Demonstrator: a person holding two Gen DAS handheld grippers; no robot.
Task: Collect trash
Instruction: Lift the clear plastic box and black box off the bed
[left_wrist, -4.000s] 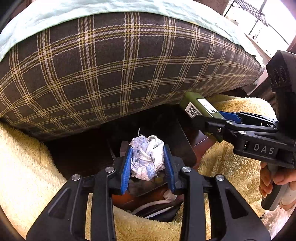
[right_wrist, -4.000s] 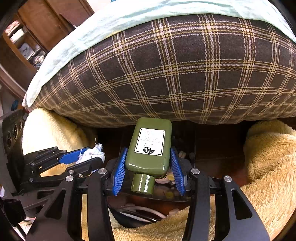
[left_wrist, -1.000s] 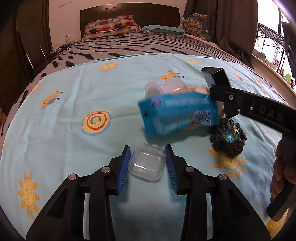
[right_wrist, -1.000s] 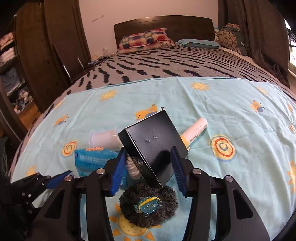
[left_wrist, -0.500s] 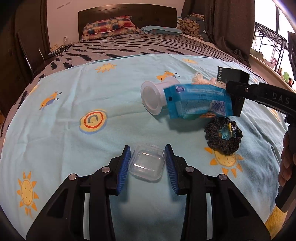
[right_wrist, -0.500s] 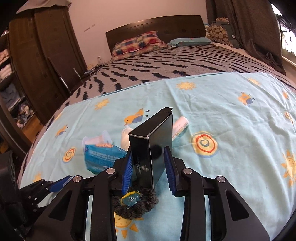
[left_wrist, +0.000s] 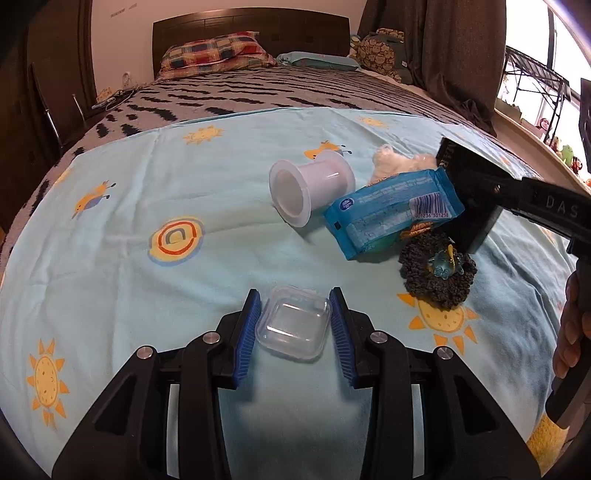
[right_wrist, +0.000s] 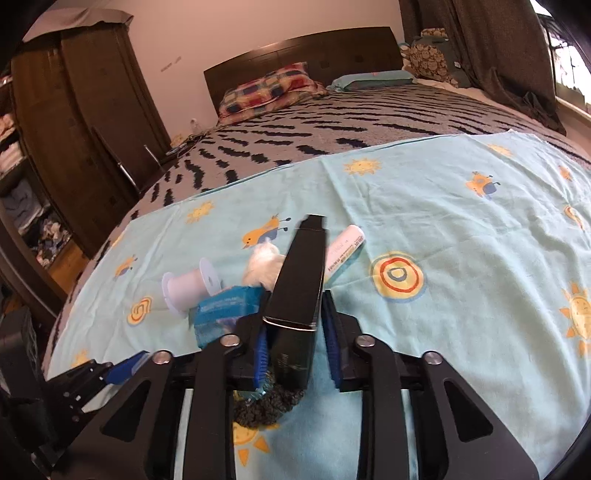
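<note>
The right gripper (right_wrist: 295, 328) has just been closing its jaws on the black box (right_wrist: 297, 288), likely light and stiff, by its narrow sides, while the left gripper (left_wrist: 294, 325) holds a flimsy clear plastic tub (left_wrist: 293, 326).

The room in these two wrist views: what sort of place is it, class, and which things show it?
Very likely a bedroom: a bed with a dark headboard, pillows, and a wooden wardrobe beside it.
</note>
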